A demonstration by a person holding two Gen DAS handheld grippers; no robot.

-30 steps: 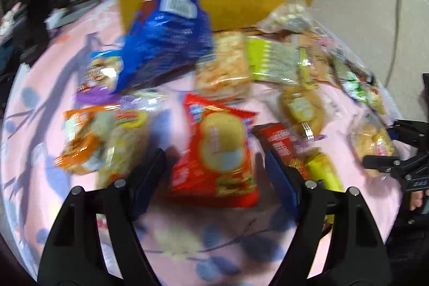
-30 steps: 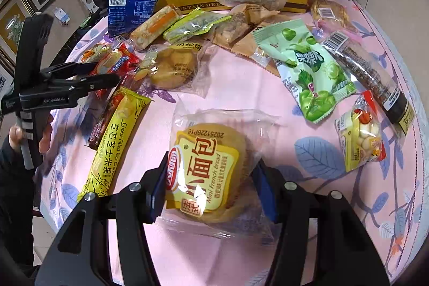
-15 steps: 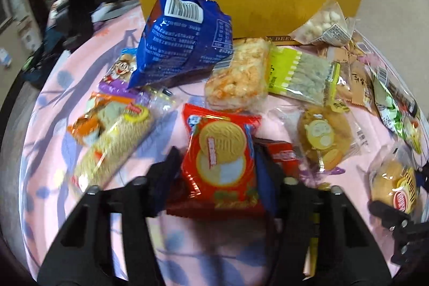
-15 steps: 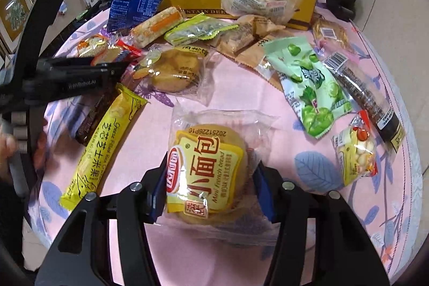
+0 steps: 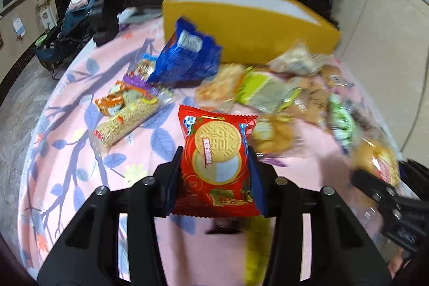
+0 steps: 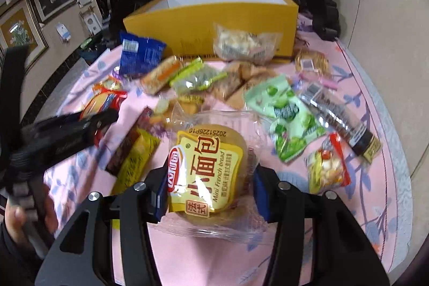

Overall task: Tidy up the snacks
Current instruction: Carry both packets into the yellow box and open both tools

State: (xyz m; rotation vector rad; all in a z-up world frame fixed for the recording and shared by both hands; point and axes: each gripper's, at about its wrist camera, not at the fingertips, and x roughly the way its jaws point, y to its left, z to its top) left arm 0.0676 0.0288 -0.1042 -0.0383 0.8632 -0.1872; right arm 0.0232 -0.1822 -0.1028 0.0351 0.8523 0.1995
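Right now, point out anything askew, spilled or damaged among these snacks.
Nothing looks spilled or torn. The one odd item is the blue packet, propped up on end against the yellow box while the other snacks lie flat. The pile is loosely jumbled, packets overlapping.

The left gripper [image 5: 215, 168] has its jaws closed on a red packet; the right gripper [image 6: 207, 184], jaws clamped on a bread bag, fills the frame's bottom.

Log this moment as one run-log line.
left gripper: shut on red biscuit pack | right gripper: shut on bread pack | yellow box: open, beyond the snacks
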